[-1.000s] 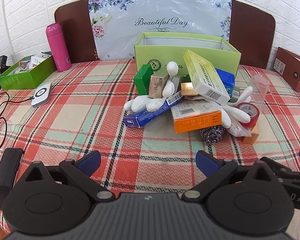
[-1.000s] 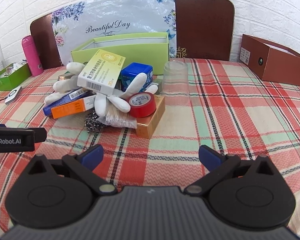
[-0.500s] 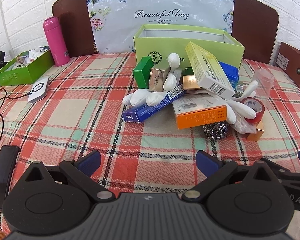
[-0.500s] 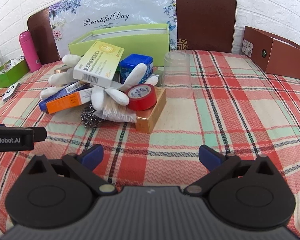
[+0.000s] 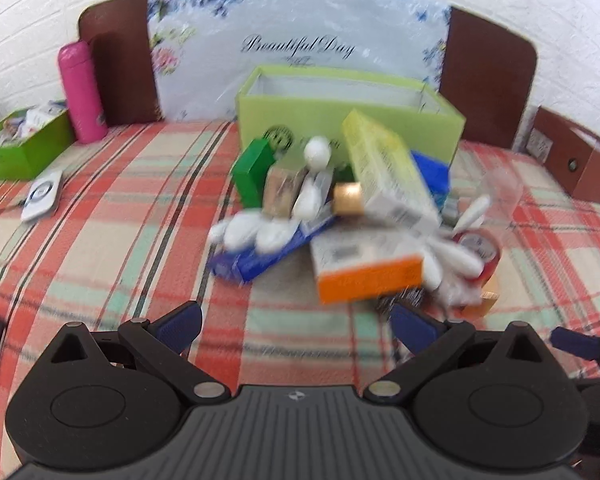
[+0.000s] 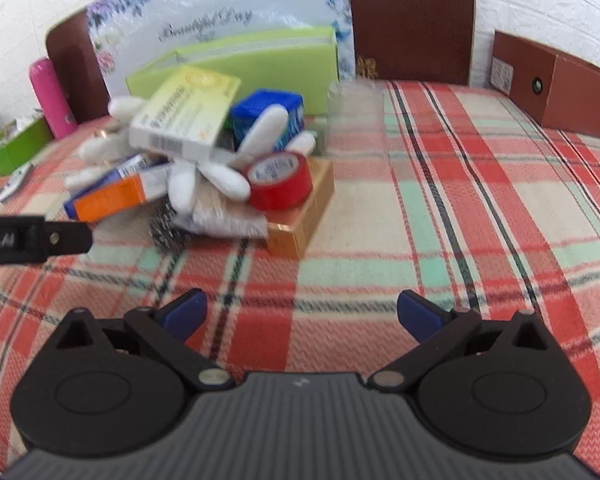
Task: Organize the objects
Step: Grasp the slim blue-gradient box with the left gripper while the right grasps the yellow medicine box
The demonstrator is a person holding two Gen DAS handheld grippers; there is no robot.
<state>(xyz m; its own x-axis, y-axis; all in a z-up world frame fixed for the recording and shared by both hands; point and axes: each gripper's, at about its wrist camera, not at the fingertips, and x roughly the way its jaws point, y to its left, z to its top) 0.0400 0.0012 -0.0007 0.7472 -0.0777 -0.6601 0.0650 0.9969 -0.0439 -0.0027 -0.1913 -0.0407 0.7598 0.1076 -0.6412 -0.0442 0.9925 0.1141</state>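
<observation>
Clutter pile (image 5: 340, 216) at frame centre looms larger than 0.5 s ago; both views blurred. Left hand-held gripper (image 5: 296, 322) and right hand-held gripper (image 6: 302, 312) wide, empty. First pick likely imminent; green box (image 5: 348, 120) behind.

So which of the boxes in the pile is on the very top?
The yellow and white box. It lies tilted across the heap, above the orange box and the blue box, with a barcode on its end.
</observation>
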